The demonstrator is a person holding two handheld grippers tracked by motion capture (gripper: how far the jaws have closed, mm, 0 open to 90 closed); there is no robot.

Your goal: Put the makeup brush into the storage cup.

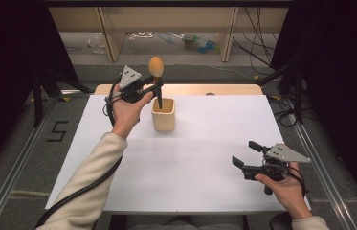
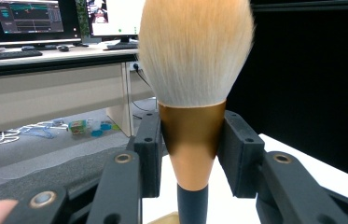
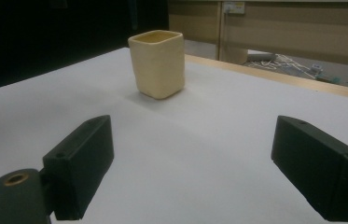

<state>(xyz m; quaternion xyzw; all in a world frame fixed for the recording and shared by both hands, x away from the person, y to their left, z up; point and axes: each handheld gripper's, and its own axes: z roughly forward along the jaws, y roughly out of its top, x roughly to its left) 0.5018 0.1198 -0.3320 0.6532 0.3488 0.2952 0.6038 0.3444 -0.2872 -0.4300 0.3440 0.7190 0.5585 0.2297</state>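
A makeup brush (image 1: 156,67) with a tan bristle head, gold ferrule and dark handle stands upright, head up, and my left gripper (image 1: 156,86) is shut on it. In the left gripper view the pads (image 2: 239,154) press the ferrule of the brush (image 2: 192,70) from both sides. Its handle points down into the mouth of a cream square cup (image 1: 163,115) at the table's far middle. My right gripper (image 1: 244,152) hovers open near the front right, with nothing between its jaws. From my right gripper (image 3: 199,158) the cup (image 3: 158,63) stands farther off.
A white sheet covers the table (image 1: 190,158), with a wooden edge (image 1: 224,89) at the far side. Dark curtains flank both sides. Cables and small clutter lie on the floor beyond the table (image 1: 200,43).
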